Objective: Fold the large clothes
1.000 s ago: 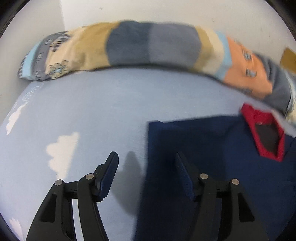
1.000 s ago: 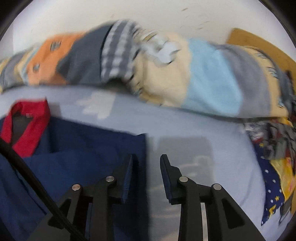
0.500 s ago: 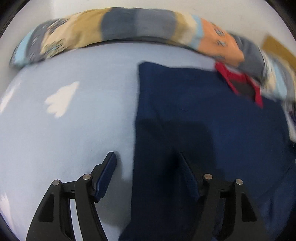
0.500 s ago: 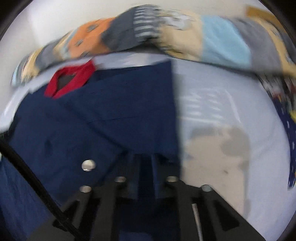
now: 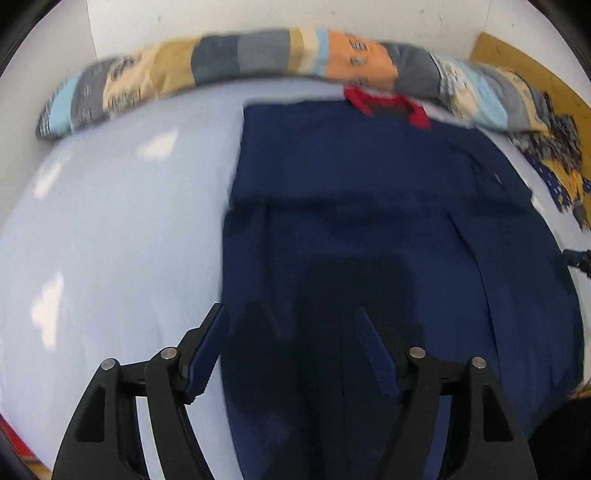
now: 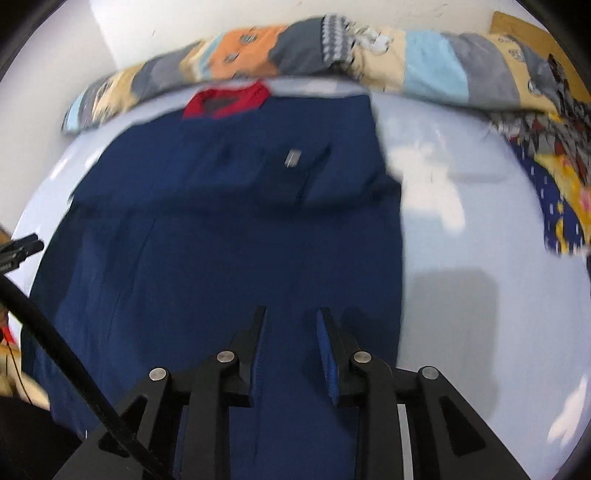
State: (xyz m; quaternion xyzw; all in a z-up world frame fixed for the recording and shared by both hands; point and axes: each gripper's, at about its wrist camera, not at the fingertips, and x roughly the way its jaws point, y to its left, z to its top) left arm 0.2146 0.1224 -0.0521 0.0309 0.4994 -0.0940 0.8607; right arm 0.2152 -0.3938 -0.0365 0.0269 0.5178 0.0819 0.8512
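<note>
Lying on the bed: navy garment (image 5: 369,206), spread flat on the pale blue sheet (image 5: 110,240), filling the centre and right of the left wrist view and the centre and left of the right wrist view.
Collar: red collar (image 5: 384,103) at the top of both frames, just below the rolled blanket; blurred, so its shape is hard to read.
Garment detail: small grey label (image 6: 293,158) on the chest in the right wrist view; what is printed on it cannot be read. Faint fold lines run down the cloth.
Cut off: the garment's lower edge runs out of the bottom of both frames, behind the tool bodies.
Left tool (image 5: 291,350): jaws wide apart and just now opening further; nothing gripped. Left finger over the sheet, right finger over the cloth, the garment's left edge between them below. Whether the tips touch the cloth cannot be told.
Right tool (image 6: 291,350): jaws a narrow gap apart, having just reopened; only flat navy cloth shows through the gap, none pinched. Contact with the fabric cannot be told.
Blanket (image 5: 258,55): patchwork roll of orange, grey, cream and pale blue along the top of both frames, smeared by motion.
Patterned cloth (image 6: 554,177): yellow, blue and dark heap at the right edge, partly out of frame.
Cable (image 6: 55,332): black line crossing the lower left of the right wrist view, both ends out of view.
Wall (image 5: 221,18): white, at the top.
</note>
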